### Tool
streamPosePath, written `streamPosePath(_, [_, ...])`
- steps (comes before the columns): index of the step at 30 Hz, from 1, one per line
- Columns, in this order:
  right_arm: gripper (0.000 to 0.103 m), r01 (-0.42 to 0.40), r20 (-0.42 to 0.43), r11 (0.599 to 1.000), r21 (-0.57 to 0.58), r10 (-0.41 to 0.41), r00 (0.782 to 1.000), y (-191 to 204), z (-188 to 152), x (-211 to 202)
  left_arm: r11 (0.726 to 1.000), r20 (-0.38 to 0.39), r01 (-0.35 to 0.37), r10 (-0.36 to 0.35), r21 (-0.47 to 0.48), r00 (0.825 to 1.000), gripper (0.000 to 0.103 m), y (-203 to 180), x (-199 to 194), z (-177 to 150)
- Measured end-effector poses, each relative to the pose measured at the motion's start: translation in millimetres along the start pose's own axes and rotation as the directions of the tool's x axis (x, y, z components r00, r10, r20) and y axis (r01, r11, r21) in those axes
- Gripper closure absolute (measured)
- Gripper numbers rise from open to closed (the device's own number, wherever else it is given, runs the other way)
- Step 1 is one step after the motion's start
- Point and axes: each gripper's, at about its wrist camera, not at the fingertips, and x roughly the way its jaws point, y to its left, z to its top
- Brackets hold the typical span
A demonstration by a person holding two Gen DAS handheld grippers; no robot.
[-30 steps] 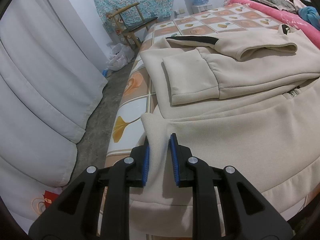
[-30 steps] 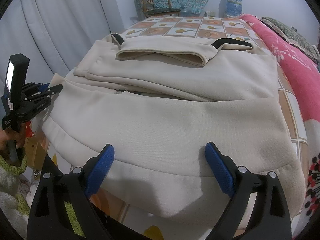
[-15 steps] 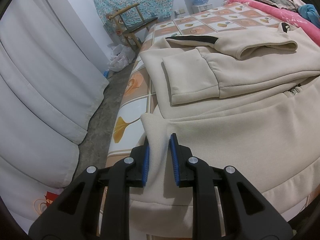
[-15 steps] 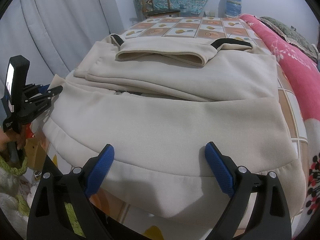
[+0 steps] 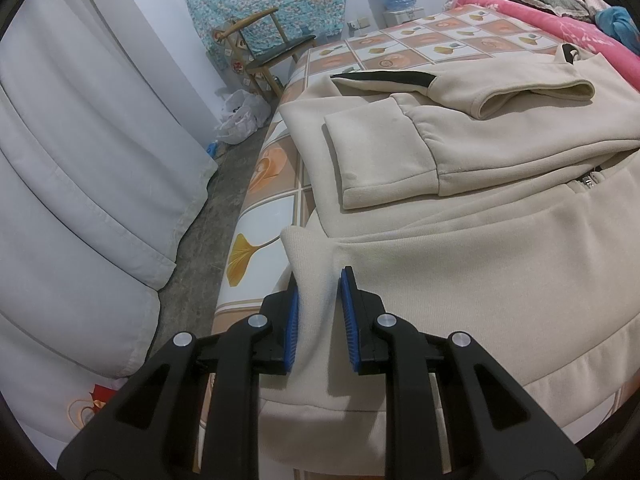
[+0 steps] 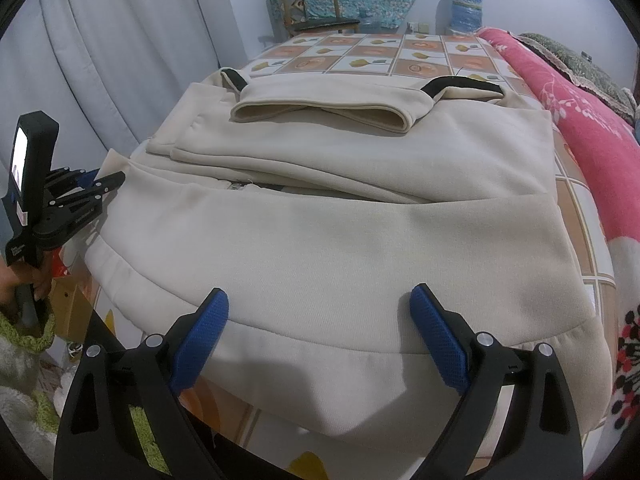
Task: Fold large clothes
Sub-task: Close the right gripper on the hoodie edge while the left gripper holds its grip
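Note:
A cream zip-up jacket [image 5: 480, 260] with black shoulder stripes lies flat on the bed, its sleeves folded across the chest and the hood [image 6: 320, 110] at the far end. My left gripper [image 5: 320, 320] is shut on the near left corner of the ribbed hem; the fabric runs between its blue pads. In the right wrist view the left gripper [image 6: 100, 184] pinches that corner at the bed's left side. My right gripper [image 6: 320, 336] is open wide just above the hem [image 6: 320, 360] near its middle, and its pads hold nothing.
The bed sheet [image 5: 272, 168] has an orange and white tile print. A pink blanket [image 6: 580, 128] lies along the right side. A grey curtain [image 5: 80, 160], a wooden chair [image 5: 272, 48] and plastic bags [image 5: 240, 116] stand left of the bed. A hand [image 6: 24, 280] holds the left gripper's handle.

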Motion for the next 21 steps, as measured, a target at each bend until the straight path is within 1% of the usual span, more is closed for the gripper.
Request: streamPosePath(21, [0.014, -0.002, 0.001, 1.0, 0.003, 0.002, 1.0, 0.1, -0.4, -0.2, 1.0, 0.001, -0.004, 0.004, 0.004, 1.0, 0.084, -0.6, -0.6, -0.5])
